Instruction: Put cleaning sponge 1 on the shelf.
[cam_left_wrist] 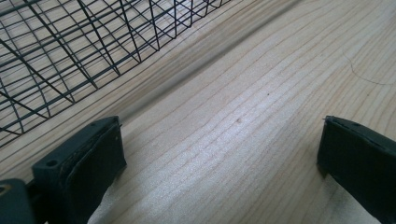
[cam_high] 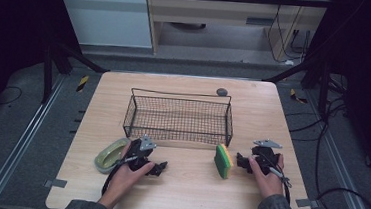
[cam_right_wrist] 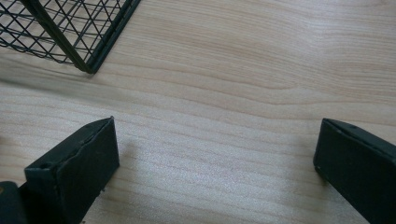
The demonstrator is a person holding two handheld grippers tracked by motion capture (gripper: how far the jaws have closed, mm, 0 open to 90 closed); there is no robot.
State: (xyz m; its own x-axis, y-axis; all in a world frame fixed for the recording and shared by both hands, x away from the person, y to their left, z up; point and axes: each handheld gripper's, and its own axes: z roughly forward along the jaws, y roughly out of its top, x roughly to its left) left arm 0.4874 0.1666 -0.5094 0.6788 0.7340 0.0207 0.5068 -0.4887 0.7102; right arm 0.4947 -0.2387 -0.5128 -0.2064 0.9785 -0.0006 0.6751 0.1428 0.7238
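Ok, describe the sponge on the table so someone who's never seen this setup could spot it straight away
Start at the black wire basket in the middle of the wooden table. Just in front of its right-hand corner, beside the right gripper, a small sponge stands on edge. It is the one thing that is bright green on one face and yellow on the other; the pale green dish lies across the table by the left gripper.

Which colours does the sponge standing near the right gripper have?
The sponge is yellow with a green layer; the high view shows it best.
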